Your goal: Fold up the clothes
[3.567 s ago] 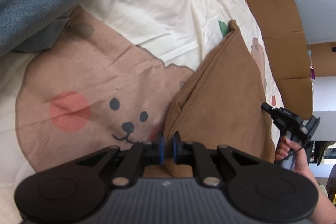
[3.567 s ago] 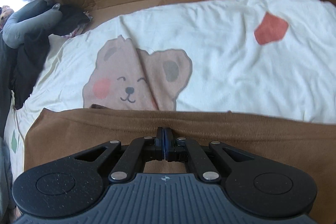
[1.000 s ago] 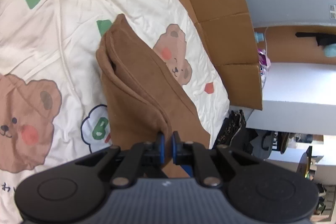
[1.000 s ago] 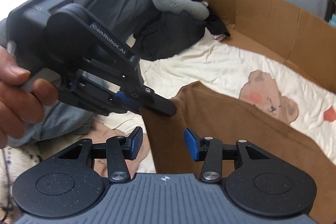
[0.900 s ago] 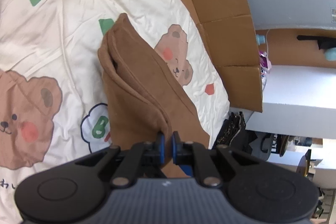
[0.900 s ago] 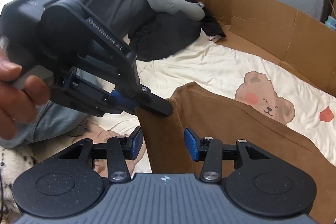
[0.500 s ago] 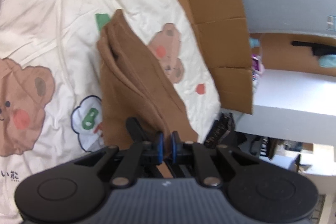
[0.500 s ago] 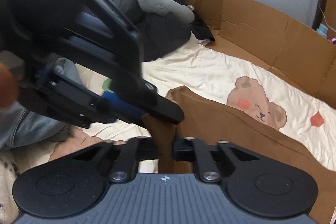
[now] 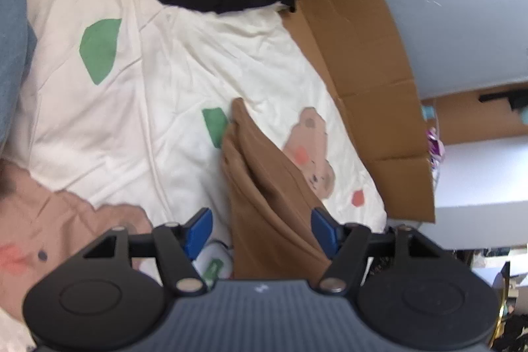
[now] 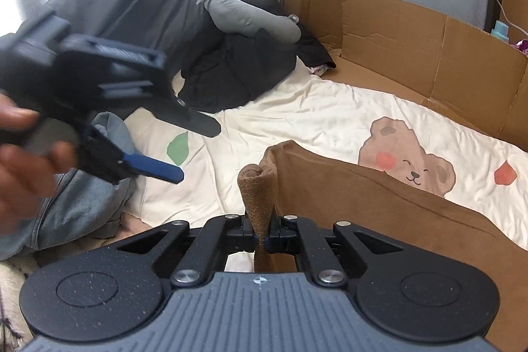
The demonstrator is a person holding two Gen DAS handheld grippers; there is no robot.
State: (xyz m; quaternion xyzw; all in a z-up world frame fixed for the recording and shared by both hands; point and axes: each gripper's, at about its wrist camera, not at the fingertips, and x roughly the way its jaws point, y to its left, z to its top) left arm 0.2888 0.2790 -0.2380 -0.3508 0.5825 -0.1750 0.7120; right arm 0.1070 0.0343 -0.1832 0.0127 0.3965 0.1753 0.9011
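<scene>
We see our right gripper pinching a corner of the folded brown fabric garment while our left gripper opens, touching nothing.

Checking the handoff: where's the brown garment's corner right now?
In the right wrist view, the brown garment has its corner pinched in the shut right gripper at bottom centre, over the bear-print sheet.
</scene>
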